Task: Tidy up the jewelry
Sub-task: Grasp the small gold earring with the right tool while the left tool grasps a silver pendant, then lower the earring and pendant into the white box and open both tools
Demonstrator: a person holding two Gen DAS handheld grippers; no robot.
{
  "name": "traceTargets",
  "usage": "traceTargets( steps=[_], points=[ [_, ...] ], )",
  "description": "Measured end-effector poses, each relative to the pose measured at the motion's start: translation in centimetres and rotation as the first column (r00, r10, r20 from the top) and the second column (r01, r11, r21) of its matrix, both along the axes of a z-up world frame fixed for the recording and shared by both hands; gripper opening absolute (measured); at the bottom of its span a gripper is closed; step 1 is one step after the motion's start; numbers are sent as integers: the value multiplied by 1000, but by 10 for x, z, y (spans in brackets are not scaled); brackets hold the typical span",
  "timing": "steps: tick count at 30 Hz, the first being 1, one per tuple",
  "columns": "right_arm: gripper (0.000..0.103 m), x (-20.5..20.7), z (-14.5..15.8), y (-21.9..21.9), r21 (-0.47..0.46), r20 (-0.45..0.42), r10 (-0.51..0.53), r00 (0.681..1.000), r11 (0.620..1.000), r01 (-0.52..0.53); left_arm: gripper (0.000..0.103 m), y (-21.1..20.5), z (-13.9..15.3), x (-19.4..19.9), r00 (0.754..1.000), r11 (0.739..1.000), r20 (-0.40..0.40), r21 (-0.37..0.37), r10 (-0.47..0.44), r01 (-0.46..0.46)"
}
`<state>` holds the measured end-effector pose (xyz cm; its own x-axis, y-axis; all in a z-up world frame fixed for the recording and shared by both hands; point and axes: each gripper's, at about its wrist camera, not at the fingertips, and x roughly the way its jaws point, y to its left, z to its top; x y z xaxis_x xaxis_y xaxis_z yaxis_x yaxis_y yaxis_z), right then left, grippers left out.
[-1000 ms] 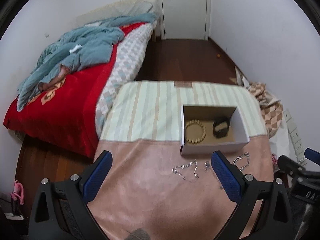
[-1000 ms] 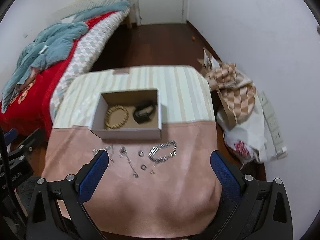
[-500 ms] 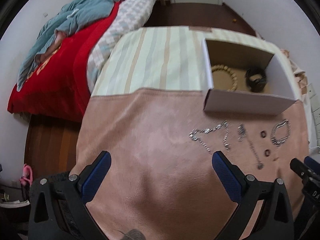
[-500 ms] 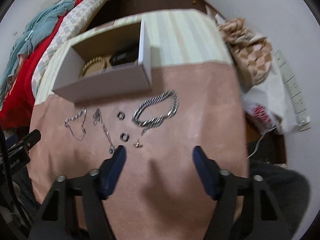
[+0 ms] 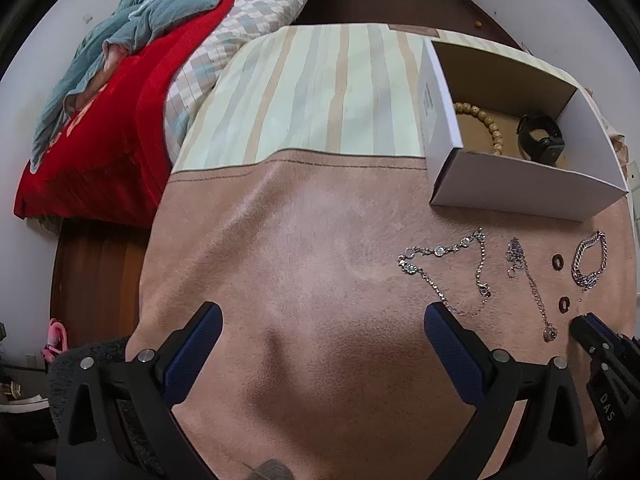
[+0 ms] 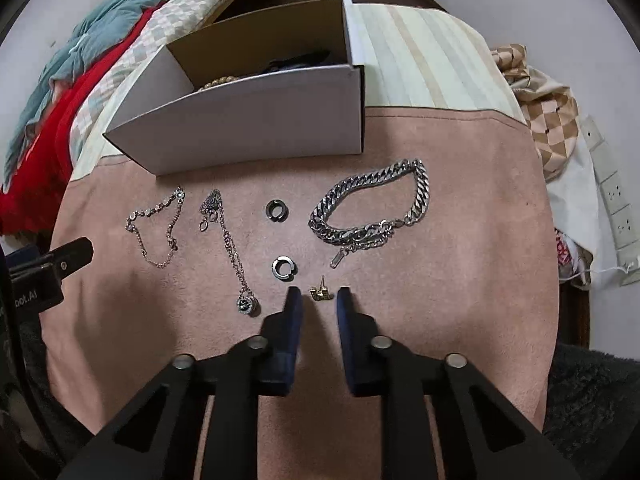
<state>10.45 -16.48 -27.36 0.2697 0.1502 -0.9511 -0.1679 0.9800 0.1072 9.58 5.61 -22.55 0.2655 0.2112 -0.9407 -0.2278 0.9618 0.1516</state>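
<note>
Jewelry lies on a pink cloth [image 6: 460, 280] in front of a white box [image 6: 256, 120]: a thin bracelet [image 6: 158, 226], a pendant necklace [image 6: 230, 244], two dark rings [image 6: 276, 211] [image 6: 283, 267], a thick silver chain bracelet [image 6: 372, 208] and a small gold earring [image 6: 320, 292]. My right gripper [image 6: 318, 294] is narrowed but open, its tips on either side of the gold earring, not closed on it. My left gripper [image 5: 320, 316] is wide open and empty over bare cloth, left of the thin bracelet [image 5: 448, 272]. The box [image 5: 520, 184] holds a bead bracelet [image 5: 486, 124] and a black watch [image 5: 540, 140].
A bed with a red cover [image 5: 92, 132] and a teal blanket [image 5: 152, 12] stands to the left. A striped cloth [image 5: 320, 92] covers the table's far half. Checked fabric and a white bag [image 6: 560, 120] lie off the table's right edge.
Both grippers have moved down and closer to the table. My right gripper has narrowed from wide open and now brackets the gold earring. The left stays wide open.
</note>
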Motion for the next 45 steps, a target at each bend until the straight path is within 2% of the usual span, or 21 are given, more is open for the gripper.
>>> traceTargets(
  steps=[4, 12, 14, 15, 16, 17, 18, 20, 21, 22, 27, 30, 37, 45],
  points=[
    [9, 1, 0, -1, 9, 5, -19, 1000, 1000, 19, 103, 2, -4, 4, 1000, 1000, -9, -19, -5, 5],
    [9, 7, 15, -18, 26, 24, -52, 998, 998, 52, 102, 5, -22, 33, 999, 988, -16, -152, -36, 33],
    [9, 9, 17, -19, 25, 27, -54, 998, 998, 53, 98, 3, -28, 40, 998, 983, -27, -179, -53, 47],
    [9, 10, 17, -19, 25, 28, -55, 998, 998, 54, 87, 1, -31, 42, 997, 980, -33, -189, -67, 60],
    [9, 10, 18, -20, 24, 28, -55, 998, 998, 54, 65, -1, -34, 44, 996, 979, -39, -191, -76, 68],
    [9, 10, 18, -20, 23, 28, -54, 998, 998, 54, 66, -5, -37, 46, 995, 980, -36, -181, -94, 86],
    [9, 10, 18, -20, 22, 28, -54, 998, 998, 53, 58, -6, -37, 46, 994, 979, -24, -178, -108, 102],
    [9, 10, 17, -21, 19, 24, -55, 998, 998, 54, 36, -13, -36, 48, 989, 975, 0, -171, -147, 145],
    [9, 10, 17, -21, 17, 23, -56, 998, 998, 56, 13, -15, -35, 48, 986, 971, 6, -171, -167, 165],
    [9, 10, 16, -22, 16, 23, -58, 998, 998, 57, 3, -17, -36, 50, 984, 969, 5, -174, -178, 176],
    [9, 9, 19, -23, 19, 29, -63, 998, 998, 62, 3, -13, -38, 47, 986, 959, 8, -232, -167, 164],
    [9, 9, 28, -24, 31, 45, -63, 997, 998, 61, 3, -8, -29, 42, 987, 955, 28, -249, -158, 160],
    [9, 9, 55, -23, 75, 85, -64, 994, 995, 58, 2, 7, 21, 30, 981, 940, 122, -287, -153, 183],
    [9, 14, 97, -15, 138, 137, -52, 989, 990, 33, 2, -14, 94, 32, 961, 913, 225, -336, -161, 232]
  ],
)
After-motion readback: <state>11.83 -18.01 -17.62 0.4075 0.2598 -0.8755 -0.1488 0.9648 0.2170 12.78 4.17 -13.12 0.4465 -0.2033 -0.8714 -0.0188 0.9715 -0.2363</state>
